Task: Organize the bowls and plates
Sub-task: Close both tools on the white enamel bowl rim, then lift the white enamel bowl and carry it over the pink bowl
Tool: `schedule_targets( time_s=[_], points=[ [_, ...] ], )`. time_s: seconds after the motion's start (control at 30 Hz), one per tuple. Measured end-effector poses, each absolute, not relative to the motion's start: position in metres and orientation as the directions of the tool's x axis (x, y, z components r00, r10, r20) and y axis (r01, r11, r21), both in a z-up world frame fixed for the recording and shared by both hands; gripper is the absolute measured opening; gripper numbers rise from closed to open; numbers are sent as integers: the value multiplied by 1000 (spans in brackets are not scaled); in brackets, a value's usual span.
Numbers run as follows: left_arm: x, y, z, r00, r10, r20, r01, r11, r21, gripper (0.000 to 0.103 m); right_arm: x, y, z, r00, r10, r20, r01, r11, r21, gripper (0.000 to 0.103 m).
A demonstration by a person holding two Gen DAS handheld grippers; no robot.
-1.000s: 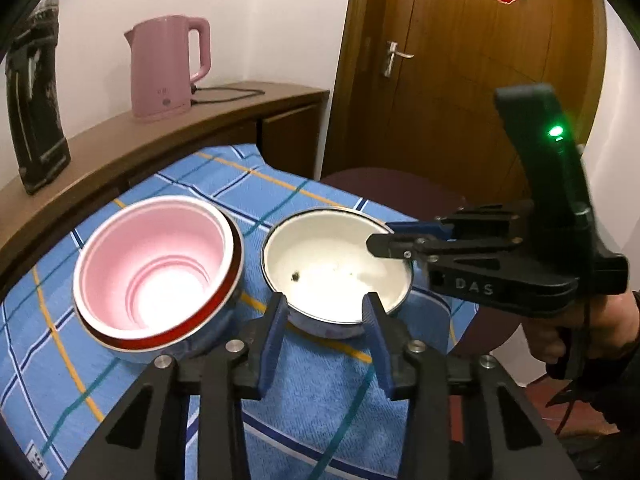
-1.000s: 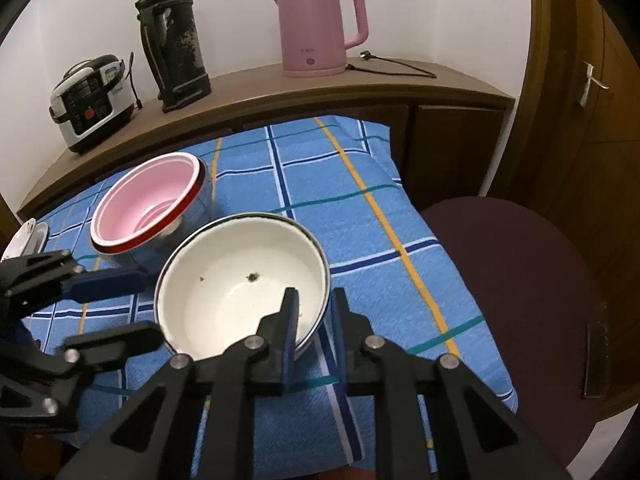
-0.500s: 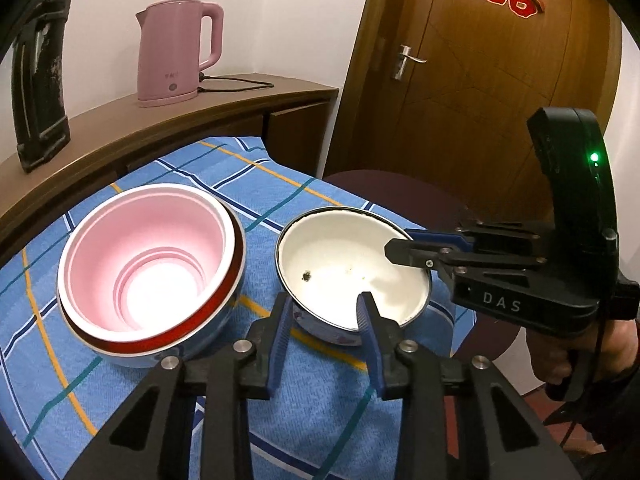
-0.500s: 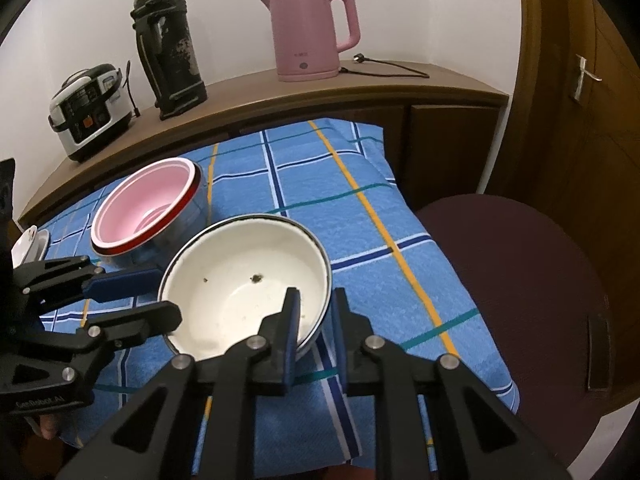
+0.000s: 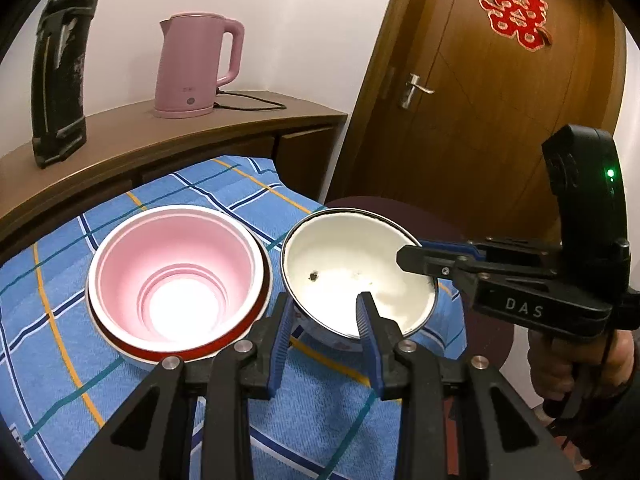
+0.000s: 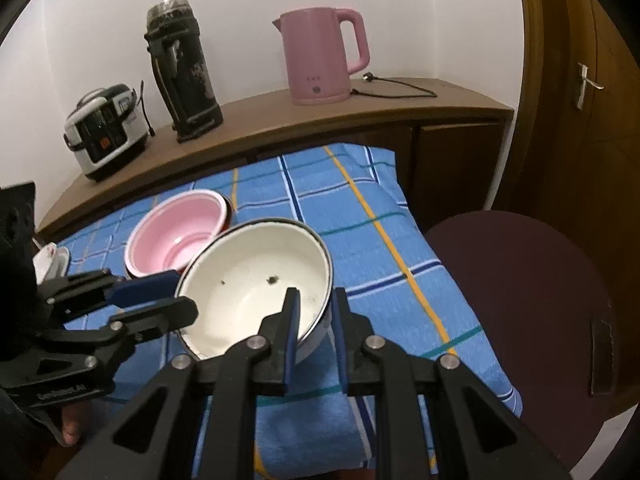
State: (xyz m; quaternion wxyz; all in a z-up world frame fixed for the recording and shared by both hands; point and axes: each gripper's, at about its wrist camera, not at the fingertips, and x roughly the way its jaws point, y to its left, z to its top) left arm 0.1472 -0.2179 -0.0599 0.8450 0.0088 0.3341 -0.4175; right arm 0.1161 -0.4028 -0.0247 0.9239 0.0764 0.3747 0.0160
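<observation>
— So where does the white enamel bowl sit right now?

— Tilted, its right edge raised off the blue checked cloth, just beside the pink bowl, which stands flat on the cloth nested in a red-rimmed one.

— And who has hold of it?

— The right gripper. Its jaws are nearly shut, one blue pad inside the rim and the other outside, pinching the bowl's wall at the near right edge. The left wrist view shows the same clamp from the side, with a hand on the handle.

— What about the left gripper?

— Its jaws stand partly apart and straddle the near left part of the bowl's rim, one finger inside the bowl and the other outside. Whether the pads actually press on the enamel cannot be told from either view.

— Anything inside the bowl?

— A few dark specks on the white bottom.

— And around it?

— A wooden counter runs behind the cloth, carrying a pink kettle, a tall black flask and a rice cooker. A dark chair seat lies to the right, with a brown door beyond. A small white dish shows at the cloth's far left.
</observation>
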Motion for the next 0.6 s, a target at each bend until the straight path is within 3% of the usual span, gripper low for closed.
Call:
schedule_targets(
  time_s=[0.33,0.47,0.6],
  points=[
    [153,-197,-42,478,-712,-514,683,670,-292,35,121,-389,-5,737,121,-665,-15,987,163,16],
    [156,-192,-35,490,-710,-506,676,676,-294,20,118,-389,5,750,115,-652,-16,988,156,16],
    [156,-193,-35,487,-705,-516,676,678,-289,17,113,-387,15,767,110,-632,-19,989,149,16]
  ],
)
